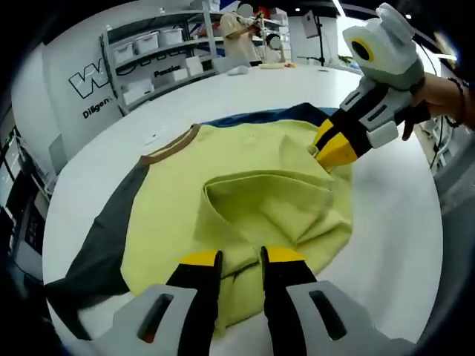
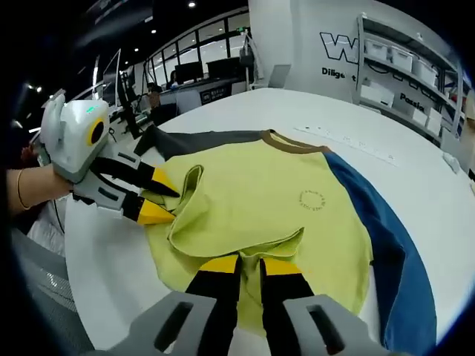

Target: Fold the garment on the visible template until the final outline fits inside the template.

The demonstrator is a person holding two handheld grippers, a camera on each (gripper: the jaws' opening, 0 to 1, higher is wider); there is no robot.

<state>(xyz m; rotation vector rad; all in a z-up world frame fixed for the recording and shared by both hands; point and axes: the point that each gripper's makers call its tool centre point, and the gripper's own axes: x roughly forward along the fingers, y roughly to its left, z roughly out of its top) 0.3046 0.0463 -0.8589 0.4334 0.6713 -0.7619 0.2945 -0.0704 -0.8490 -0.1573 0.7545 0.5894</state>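
**Both grippers pinching shirt hem, fold in progress**

I see the yellow-green T-shirt (image 1: 245, 185) spread on the white round table (image 1: 393, 215), brown collar (image 1: 169, 147) at the far side from my left gripper view. One sleeve is dark grey (image 1: 104, 237), the other blue (image 2: 386, 252); the blue one lies along the right side in the right gripper view. Small round logo (image 2: 312, 199) visible on the chest.

Left gripper (image 1: 241, 259): jaws nearly together, pinching a fold of the bottom hem fabric. In the right gripper view the same gripper (image 2: 159, 200) comes in from the left, a hand (image 2: 33, 189) behind it, tips clamped on a raised flap of cloth.

Right gripper (image 2: 250, 265): jaws close, fabric edge caught between them. In the left gripper view it (image 1: 338, 148) sits at the shirt's right edge, yellow tips clenched on the cloth.

Lower part of the shirt is bunched and lifted into a loose pocket between the two grips. I can't make out a template outline on the table.

Background: shelving with white bins (image 1: 148, 44) and a person (image 1: 241, 33) standing beyond the table.
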